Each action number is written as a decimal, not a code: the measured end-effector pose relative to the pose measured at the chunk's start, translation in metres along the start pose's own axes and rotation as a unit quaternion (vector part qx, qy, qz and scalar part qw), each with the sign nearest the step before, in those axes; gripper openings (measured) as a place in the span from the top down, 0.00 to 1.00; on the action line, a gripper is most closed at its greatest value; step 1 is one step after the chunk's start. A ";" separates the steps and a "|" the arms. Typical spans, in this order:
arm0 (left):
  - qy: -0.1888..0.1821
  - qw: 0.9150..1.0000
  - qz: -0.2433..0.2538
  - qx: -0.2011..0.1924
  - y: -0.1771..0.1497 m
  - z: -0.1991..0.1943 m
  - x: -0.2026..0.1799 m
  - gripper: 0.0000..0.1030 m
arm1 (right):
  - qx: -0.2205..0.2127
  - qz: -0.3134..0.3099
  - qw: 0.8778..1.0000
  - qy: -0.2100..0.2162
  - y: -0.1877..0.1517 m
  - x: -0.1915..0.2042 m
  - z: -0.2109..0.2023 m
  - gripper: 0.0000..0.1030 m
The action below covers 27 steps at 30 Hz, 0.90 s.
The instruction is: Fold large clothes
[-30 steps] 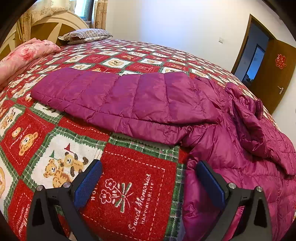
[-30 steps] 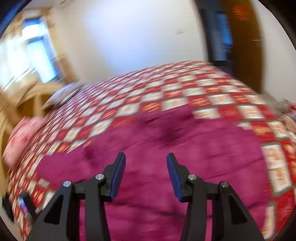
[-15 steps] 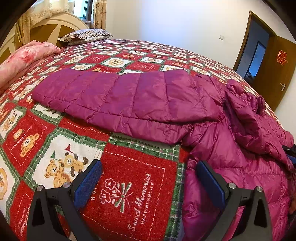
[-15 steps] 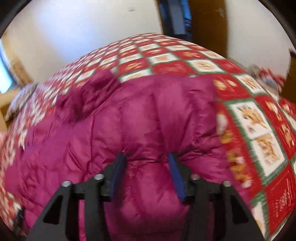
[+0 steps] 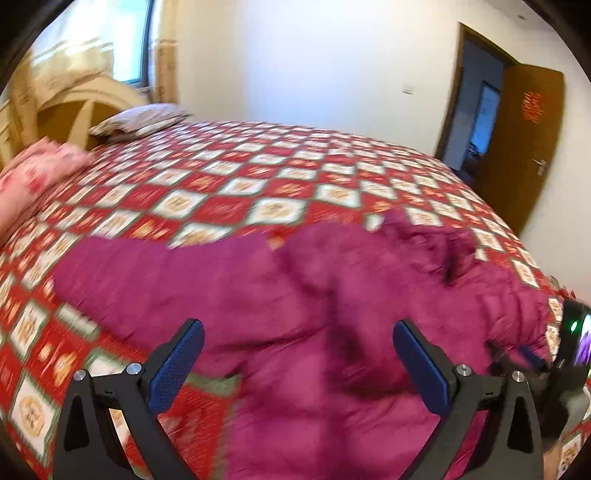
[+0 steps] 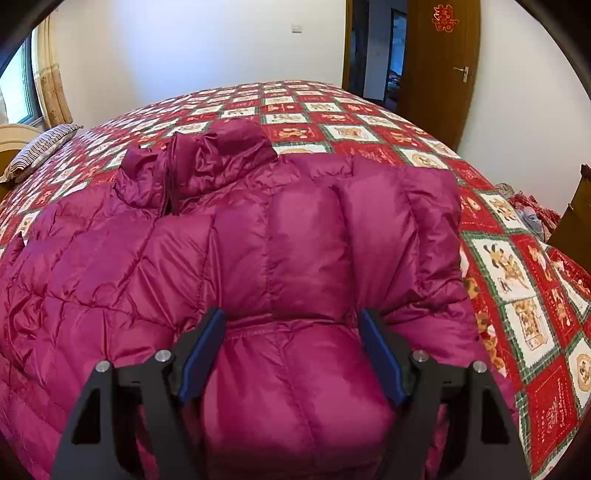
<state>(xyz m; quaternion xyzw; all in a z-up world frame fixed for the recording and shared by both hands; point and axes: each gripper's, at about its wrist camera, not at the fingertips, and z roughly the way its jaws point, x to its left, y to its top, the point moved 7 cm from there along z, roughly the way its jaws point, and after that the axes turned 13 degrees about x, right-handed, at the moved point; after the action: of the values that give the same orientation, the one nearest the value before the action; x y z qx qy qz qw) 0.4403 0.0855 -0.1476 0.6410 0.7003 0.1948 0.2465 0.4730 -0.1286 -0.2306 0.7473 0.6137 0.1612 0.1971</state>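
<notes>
right gripper (image 6: 291, 354) jaws just opened, sleeve (image 6: 332, 240) dropped across the jacket (image 6: 110, 280); left gripper (image 5: 295, 365) wide open, empty, pulled back from it

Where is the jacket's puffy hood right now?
In the right wrist view, the hood lies bunched at the jacket's far left end, on the checked bedspread, toward the striped pillow.

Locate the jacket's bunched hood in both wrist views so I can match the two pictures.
Left wrist view: the hood sits right of centre, at the far edge of the magenta jacket, blurred by motion.
Right wrist view: the hood lies upper left of centre, beyond the folded sleeve panel, sharp.
Shared landmark: the brown door with a red paper emblem, at the right in the left view and top right in the right view.
</notes>
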 end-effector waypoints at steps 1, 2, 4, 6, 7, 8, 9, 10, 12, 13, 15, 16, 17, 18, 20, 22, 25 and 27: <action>0.009 1.000 0.002 0.000 0.004 0.005 -0.009 0.01 | -0.001 0.001 1.000 0.001 0.000 0.000 -0.001 0.24; 0.025 1.000 0.001 0.004 0.009 0.015 -0.022 0.01 | -0.001 0.001 1.000 0.002 0.000 0.000 0.000 0.24; 0.025 0.999 0.004 0.020 0.011 0.035 -0.038 0.01 | -0.003 0.002 1.000 0.002 0.000 0.001 -0.001 0.24; 0.044 0.998 0.007 0.034 0.004 0.056 -0.045 0.01 | -0.004 0.002 1.000 0.000 -0.001 0.001 -0.001 0.23; 0.066 0.997 0.010 0.047 -0.004 0.071 -0.045 0.01 | -0.004 0.002 1.000 0.000 -0.001 0.001 -0.001 0.23; 0.080 0.995 0.017 0.065 -0.014 0.086 -0.046 0.01 | -0.004 0.002 1.000 0.001 -0.001 0.001 -0.001 0.22; 0.087 0.992 0.023 0.083 -0.023 0.100 -0.044 0.01 | -0.004 0.003 1.000 0.004 -0.001 0.002 -0.001 0.21; 0.087 0.991 0.024 0.097 -0.029 0.108 -0.042 0.01 | -0.006 0.003 1.000 0.011 -0.001 0.002 -0.002 0.19; 0.087 0.992 0.016 0.092 -0.026 0.106 -0.040 0.01 | -0.006 0.002 1.000 0.015 -0.001 0.003 -0.001 0.18; 0.094 0.991 0.021 0.092 -0.026 0.106 -0.040 0.01 | -0.006 0.002 1.000 0.016 -0.001 0.003 -0.001 0.16; 0.103 0.990 0.027 0.087 -0.026 0.104 -0.041 0.01 | -0.006 -0.001 1.000 0.015 -0.001 0.004 0.000 0.15; 0.106 0.990 0.028 0.086 -0.026 0.104 -0.040 0.01 | -0.006 -0.001 1.000 0.013 -0.001 0.005 0.000 0.15; 0.108 0.990 0.028 0.085 -0.025 0.104 -0.041 0.01 | -0.006 -0.001 1.000 0.013 -0.001 0.005 0.000 0.14; 0.108 0.990 0.029 0.085 -0.025 0.104 -0.042 0.01 | -0.007 0.000 1.000 0.014 -0.001 0.005 0.001 0.14; 0.105 0.991 0.027 0.083 -0.024 0.102 -0.042 0.01 | -0.008 0.001 1.000 0.015 -0.001 0.005 0.000 0.14; 0.102 0.991 0.026 0.083 -0.022 0.100 -0.043 0.01 | -0.009 0.000 1.000 0.015 -0.001 0.005 0.000 0.14; 0.078 0.995 0.006 0.062 -0.012 0.078 -0.034 0.01 | -0.009 0.001 1.000 0.018 -0.001 0.006 0.000 0.14; 0.004 0.999 -0.047 0.017 0.001 0.051 -0.012 0.01 | -0.010 0.002 1.000 0.019 -0.001 0.006 0.000 0.13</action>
<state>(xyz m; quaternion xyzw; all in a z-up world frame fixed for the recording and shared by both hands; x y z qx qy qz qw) 0.4717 0.0712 -0.1865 0.6106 0.7340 0.1730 0.2417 0.4735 -0.1227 -0.2314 0.7432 0.6145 0.1819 0.1923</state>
